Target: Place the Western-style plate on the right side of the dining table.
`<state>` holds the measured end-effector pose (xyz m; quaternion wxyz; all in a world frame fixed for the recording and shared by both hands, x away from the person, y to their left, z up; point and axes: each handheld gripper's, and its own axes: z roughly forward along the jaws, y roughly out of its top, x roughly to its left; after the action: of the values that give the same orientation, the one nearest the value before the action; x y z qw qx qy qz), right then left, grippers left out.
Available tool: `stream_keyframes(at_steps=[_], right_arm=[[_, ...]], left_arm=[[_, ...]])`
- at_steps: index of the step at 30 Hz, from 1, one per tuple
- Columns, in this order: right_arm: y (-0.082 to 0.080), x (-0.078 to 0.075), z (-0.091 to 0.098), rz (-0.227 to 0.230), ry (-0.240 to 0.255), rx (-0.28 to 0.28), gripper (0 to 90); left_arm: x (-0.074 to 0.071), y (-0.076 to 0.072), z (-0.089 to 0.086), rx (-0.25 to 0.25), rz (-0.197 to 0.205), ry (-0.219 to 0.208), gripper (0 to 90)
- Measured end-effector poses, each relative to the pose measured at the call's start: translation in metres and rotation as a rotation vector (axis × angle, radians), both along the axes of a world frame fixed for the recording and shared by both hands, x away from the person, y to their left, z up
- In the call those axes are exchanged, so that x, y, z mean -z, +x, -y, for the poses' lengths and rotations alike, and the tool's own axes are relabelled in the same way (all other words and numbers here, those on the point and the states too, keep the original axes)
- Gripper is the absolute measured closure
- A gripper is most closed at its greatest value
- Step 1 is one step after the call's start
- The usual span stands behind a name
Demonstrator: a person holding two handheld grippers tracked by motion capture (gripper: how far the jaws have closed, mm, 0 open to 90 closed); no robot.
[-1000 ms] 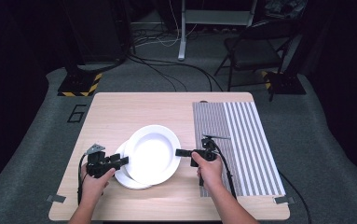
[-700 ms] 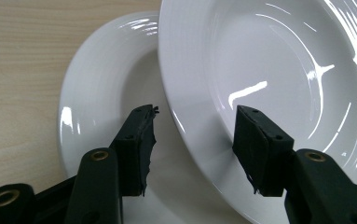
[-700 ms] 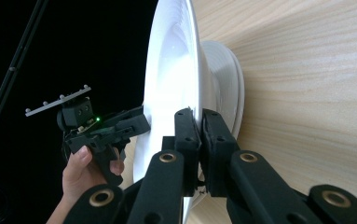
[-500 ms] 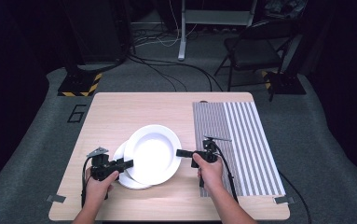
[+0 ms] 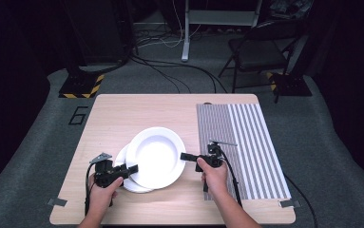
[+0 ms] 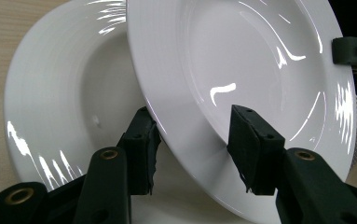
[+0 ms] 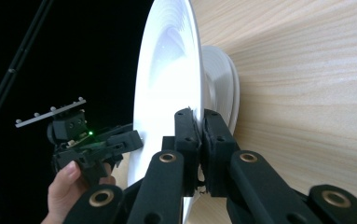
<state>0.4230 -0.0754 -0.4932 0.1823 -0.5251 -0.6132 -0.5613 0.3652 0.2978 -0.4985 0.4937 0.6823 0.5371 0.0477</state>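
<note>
A white upper plate point(image 5: 155, 156) point(image 6: 241, 70) point(image 7: 167, 70) lies tilted over a lower white plate point(image 5: 126, 184) point(image 6: 64, 93) point(image 7: 220, 79) on the wooden table point(image 5: 122, 114). My right gripper point(image 5: 185, 156) point(image 7: 199, 116) is shut on the upper plate's right rim. My left gripper point(image 5: 131, 169) point(image 6: 195, 130) is at that plate's left rim. Its jaws have just been closing, with the rim passing slantwise between them: one pad sits under the edge and the other over the top face. A wide gap still shows, so it counts as open. The right gripper view also shows the left gripper point(image 7: 97, 144) held in a hand.
A grey striped mat point(image 5: 246, 142) covers the table's right part, just behind my right hand. Bare wood lies beyond the plates. A folding chair point(image 5: 260, 52), cables and a hazard-striped base point(image 5: 80, 88) stand on the floor past the table.
The left gripper has shifted slightly toward the table's front edge and the plate's rim. The right gripper and both plates look unmoved.
</note>
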Motion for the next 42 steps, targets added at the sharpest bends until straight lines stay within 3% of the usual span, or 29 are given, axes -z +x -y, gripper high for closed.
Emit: stream_keyframes(at_steps=[3, 6, 9, 15, 26, 34, 42], right_arm=[[-0.002, -0.002, -0.001, 0.005, -0.018, 0.006, 84.7], [-0.004, -0.003, -0.004, 0.03, -0.088, 0.009, 80.2], [-0.004, 0.0, -0.004, 0.024, -0.104, 0.01, 78.0], [-0.006, -0.002, -0.006, 0.043, -0.152, -0.004, 75.8], [-0.01, -0.002, -0.011, 0.068, -0.162, -0.009, 70.5], [-0.015, -0.009, -0.011, 0.128, -0.191, -0.011, 70.2], [-0.017, -0.012, -0.006, 0.138, -0.199, -0.006, 69.0]], left_arm=[[0.0, 0.0, 0.0, -0.004, -0.006, -0.006, 54.1], [-0.002, 0.0, -0.002, -0.003, -0.003, -0.017, 54.3], [-0.003, 0.0, -0.002, 0.0, 0.002, -0.017, 54.2], [-0.009, -0.001, 0.0, -0.001, 0.019, 0.02, 54.6], [-0.018, 0.0, -0.002, -0.005, 0.046, 0.03, 55.0], [-0.024, 0.002, 0.0, 0.009, 0.059, 0.048, 55.3], [-0.03, 0.004, 0.005, 0.014, 0.068, 0.048, 55.7]])
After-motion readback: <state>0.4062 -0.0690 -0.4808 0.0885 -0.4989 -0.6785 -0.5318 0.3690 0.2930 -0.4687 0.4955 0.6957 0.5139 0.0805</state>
